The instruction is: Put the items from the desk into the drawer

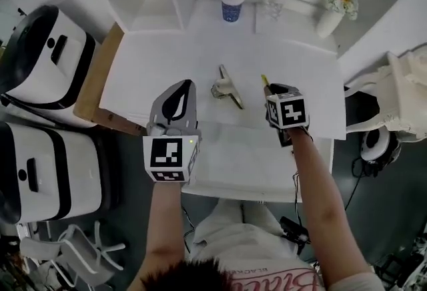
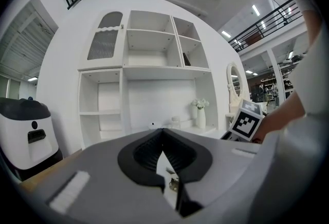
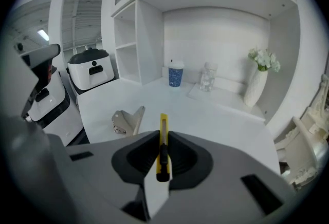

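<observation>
The right gripper [image 3: 163, 135] is grasping a yellow utility knife [image 3: 163, 119], holding it just above the near right part of the white bench [image 1: 160, 63]. The left gripper [image 2: 163, 131] is hovering at the near left, clenched on nothing. A folded metal piece [image 1: 227, 88] is lying on the bench between them, slightly farther off.

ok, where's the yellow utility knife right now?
The yellow utility knife is clamped in the right tongs, over the right side of the desk in the head view, just right of the grey metal piece.
</observation>
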